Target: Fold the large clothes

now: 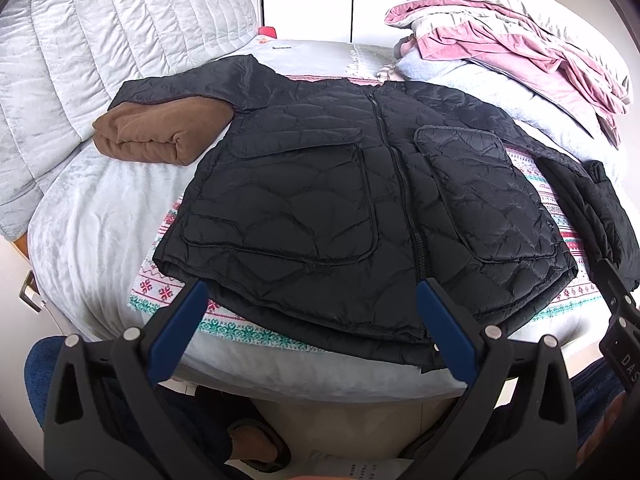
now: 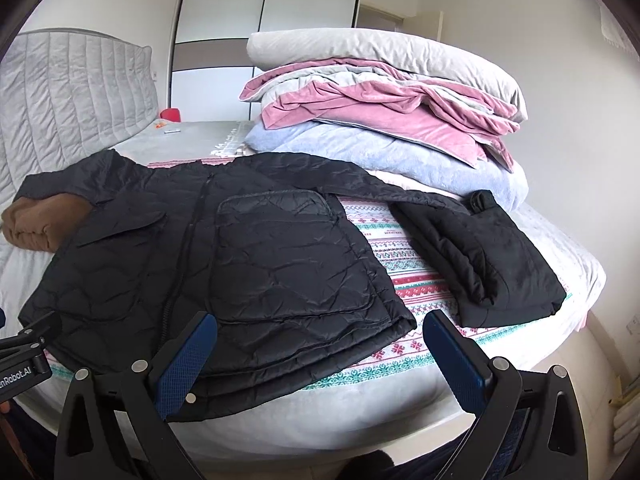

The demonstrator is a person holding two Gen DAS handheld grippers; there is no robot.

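Observation:
A black quilted jacket (image 1: 360, 200) lies front up and zipped on a patterned blanket (image 1: 160, 292) on the bed. It also shows in the right wrist view (image 2: 224, 264). Its one sleeve drapes over a folded brown garment (image 1: 156, 128). My left gripper (image 1: 312, 292) is open and empty, hovering over the jacket's hem near the bed's front edge. My right gripper (image 2: 320, 332) is open and empty above the hem's right corner. A folded black garment (image 2: 484, 264) lies to the jacket's right.
A pile of pink, grey and light blue bedding (image 2: 392, 112) with a pillow sits at the back right. A grey padded headboard (image 1: 80, 52) is on the left. A small red object (image 2: 170, 115) lies at the far bed edge. A wardrobe (image 2: 264, 20) stands behind.

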